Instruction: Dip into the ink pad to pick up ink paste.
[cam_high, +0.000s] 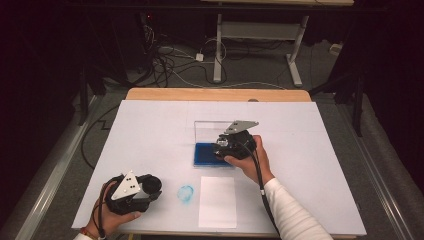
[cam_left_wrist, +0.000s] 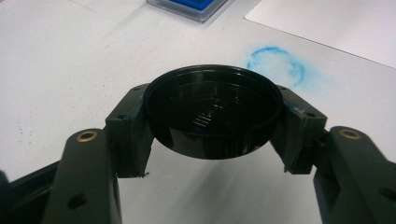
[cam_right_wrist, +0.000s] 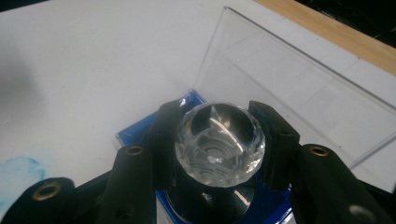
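Two grippers work over a white table (cam_high: 150, 130): the left gripper (cam_left_wrist: 212, 135) clamps a black lid (cam_left_wrist: 212, 112) near the front edge beside a blue smudge (cam_high: 186, 194), the right gripper (cam_right_wrist: 217, 140) grips a clear-knobbed stamp (cam_right_wrist: 219, 144) on the blue ink pad (cam_high: 204, 154), its clear lid (cam_right_wrist: 299, 84) upright behind, bare table all around.

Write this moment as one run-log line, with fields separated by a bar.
left gripper: shut on black cap, above table | right gripper: shut on stamp's clear knob, over blue ink pad | blue ring print beside white paper
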